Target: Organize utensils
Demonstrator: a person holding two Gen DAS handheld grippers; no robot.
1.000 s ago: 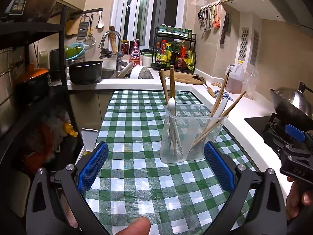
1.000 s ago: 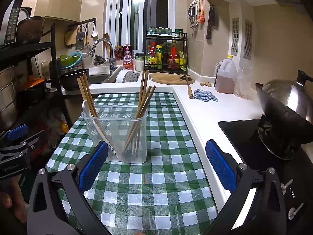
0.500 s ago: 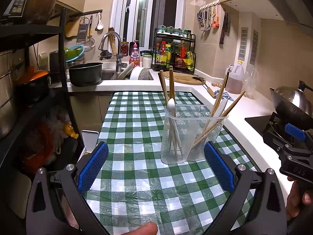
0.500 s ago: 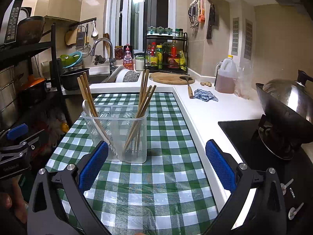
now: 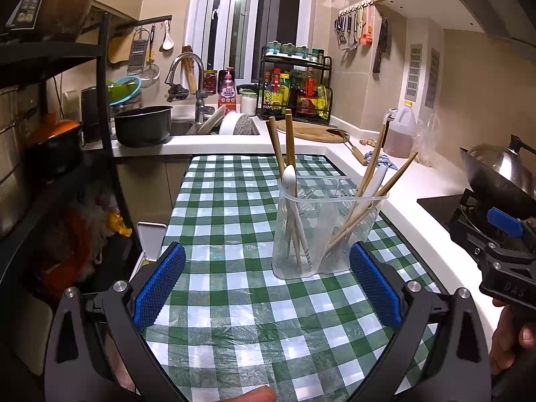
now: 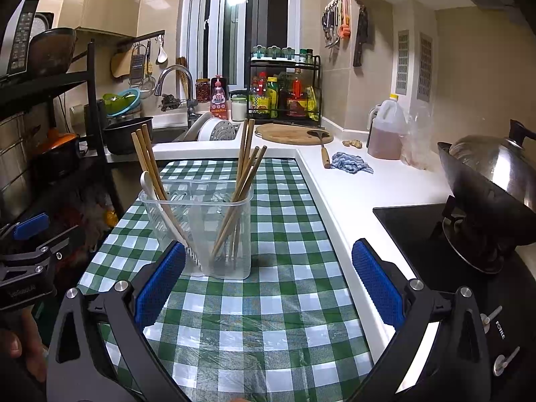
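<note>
A clear plastic utensil holder (image 5: 326,231) (image 6: 201,231) stands upright on the green checked tablecloth (image 5: 234,234) (image 6: 268,301). It holds several wooden chopsticks (image 5: 289,137) (image 6: 246,171) and a white spoon (image 5: 288,176) (image 6: 146,181). My left gripper (image 5: 266,268) is open, low over the cloth in front of the holder, nothing between its blue pads (image 5: 157,288). My right gripper (image 6: 268,268) is open too, just before the holder's right side. Each gripper shows at the edge of the other's view.
A white counter (image 6: 361,187) runs along the right with a wok (image 6: 492,181) on the black hob, an oil jug (image 6: 385,130), a blue rag (image 6: 350,162) and a wooden spatula (image 6: 323,150). Sink, black pot (image 5: 142,125) and spice rack (image 5: 294,90) stand behind. A black shelf (image 5: 50,67) rises left.
Both grippers stay open and almost still. The views have shifted only slightly, and the holder and utensils have not moved.
</note>
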